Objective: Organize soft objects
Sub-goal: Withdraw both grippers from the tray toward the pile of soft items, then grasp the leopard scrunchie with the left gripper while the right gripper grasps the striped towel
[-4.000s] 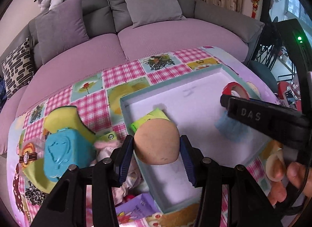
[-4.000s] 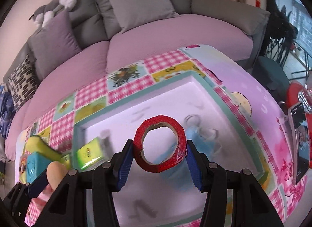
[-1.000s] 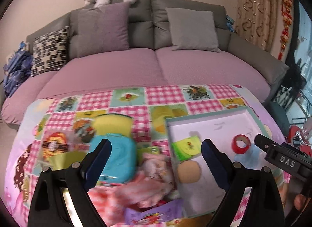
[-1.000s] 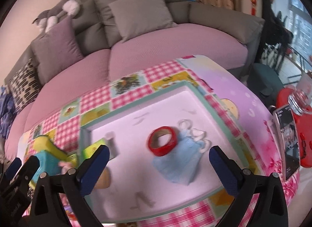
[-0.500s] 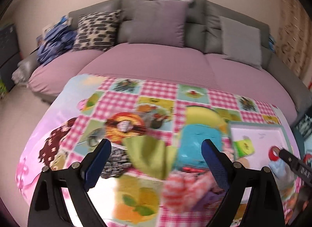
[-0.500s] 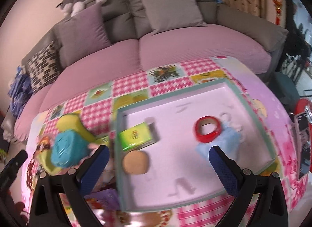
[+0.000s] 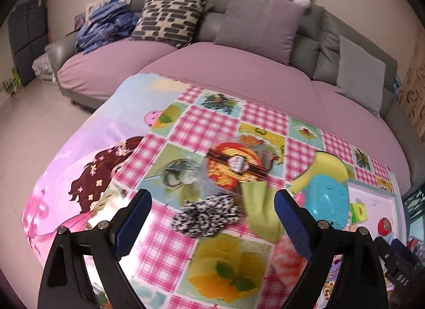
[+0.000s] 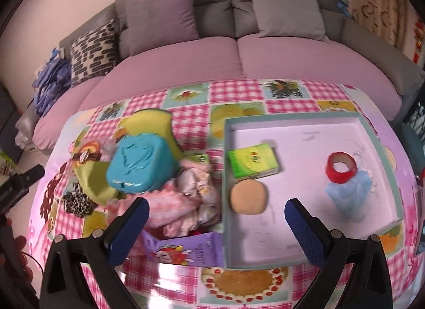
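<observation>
A teal-rimmed white tray (image 8: 292,123) sits on the right of the table. It holds a green tissue pack (image 8: 252,164), a tan round sponge (image 8: 248,200), a red tape roll (image 8: 341,167) and a blue face mask (image 8: 350,197). Left of the tray lie pink cloths (image 8: 183,197), a blue box (image 8: 142,167), a green cloth (image 7: 259,209) and a black-and-white scrunchie (image 7: 207,214). My left gripper (image 7: 212,225) hangs open above the scrunchie, holding nothing. My right gripper (image 8: 216,229) is open above the tray's left edge, also with nothing in it.
A purple packet (image 8: 186,252) lies at the table's front edge. An orange knitted item (image 7: 235,164) rests behind the scrunchie. A grey and purple sofa (image 8: 239,56) with cushions curves behind the table. Bare floor (image 7: 32,123) lies to the left.
Both grippers let go of the sponge and the tape roll in the tray, opened and pulled back. My left gripper has swung left over the scrunchie; the right has shifted left too.
</observation>
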Available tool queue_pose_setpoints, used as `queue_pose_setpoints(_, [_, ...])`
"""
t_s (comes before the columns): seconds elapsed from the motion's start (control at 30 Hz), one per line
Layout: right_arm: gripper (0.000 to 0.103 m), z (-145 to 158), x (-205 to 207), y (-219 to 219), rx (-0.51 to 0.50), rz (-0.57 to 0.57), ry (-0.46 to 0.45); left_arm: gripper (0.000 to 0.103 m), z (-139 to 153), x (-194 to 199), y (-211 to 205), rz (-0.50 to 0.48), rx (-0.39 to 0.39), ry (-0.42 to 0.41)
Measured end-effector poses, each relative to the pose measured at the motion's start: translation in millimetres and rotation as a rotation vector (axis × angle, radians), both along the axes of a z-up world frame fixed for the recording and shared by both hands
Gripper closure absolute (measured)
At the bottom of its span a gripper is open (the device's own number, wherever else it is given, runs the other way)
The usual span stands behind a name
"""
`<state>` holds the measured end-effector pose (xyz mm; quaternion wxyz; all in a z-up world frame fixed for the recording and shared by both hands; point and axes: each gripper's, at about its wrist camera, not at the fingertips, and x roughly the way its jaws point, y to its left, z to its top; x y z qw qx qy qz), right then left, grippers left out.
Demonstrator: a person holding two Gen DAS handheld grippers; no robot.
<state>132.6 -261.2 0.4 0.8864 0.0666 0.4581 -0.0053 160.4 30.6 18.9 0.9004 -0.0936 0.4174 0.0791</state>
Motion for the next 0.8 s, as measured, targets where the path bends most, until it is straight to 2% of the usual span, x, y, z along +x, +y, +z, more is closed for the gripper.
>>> queue_pose_setpoints(0.17, [0.0, -8.1, 4.4, 23.2, 0.01, 0.062, 0.02, 0.009, -12.0, -0.2, 30.4, 0.033, -0.037, 0.037])
queue_pose_setpoints(0.23, [0.0, -12.3, 6.4, 31.6, 0.006, 0.079, 0.032, 0.009, -18.2, 0.5, 37.6, 0.049, -0.028, 0.058])
queue_pose_setpoints(0.4, [0.0, -23.4, 10.5, 47.1, -0.013, 0.114, 0.07, 0.009, -43.1, 9.1, 47.1, 0.041, -0.074, 0.118])
queue_pose_setpoints(0.47, [0.0, -26.6, 11.6, 50.2, -0.015, 0.126, 0.08, 0.009, -56.4, 12.9, 45.8, 0.031, -0.07, 0.166])
queue_pose_setpoints(0.8, [0.0, -44.8, 17.1, 55.3, -0.019, 0.152, 0.14, 0.009, -93.4, 29.2, 32.2, -0.009, -0.01, 0.281])
